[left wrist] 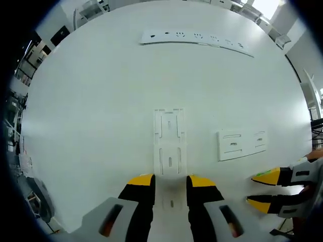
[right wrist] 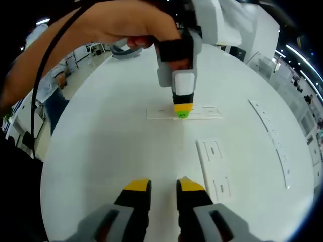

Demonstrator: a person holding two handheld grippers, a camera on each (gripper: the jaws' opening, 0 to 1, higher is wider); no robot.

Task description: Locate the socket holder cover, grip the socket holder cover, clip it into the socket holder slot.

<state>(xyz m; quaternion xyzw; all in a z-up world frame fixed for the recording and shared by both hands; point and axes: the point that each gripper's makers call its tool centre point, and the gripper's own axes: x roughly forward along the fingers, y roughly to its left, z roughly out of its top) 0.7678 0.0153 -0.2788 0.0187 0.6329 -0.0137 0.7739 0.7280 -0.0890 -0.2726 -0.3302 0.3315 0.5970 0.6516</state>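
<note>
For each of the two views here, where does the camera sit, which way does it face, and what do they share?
Left gripper view: rides the left hand-held gripper, facing along the white table over the long slotted holder toward the power strip; the right hand-held gripper enters at the right.
Right gripper view: rides the right hand-held gripper, facing the left one and the person's hand.
Shared: holder, cover plate, power strip.

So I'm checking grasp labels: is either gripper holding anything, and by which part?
The left gripper straddles the near end of the long white socket holder; whether it clamps it cannot be told. The right gripper holds nothing.
</note>
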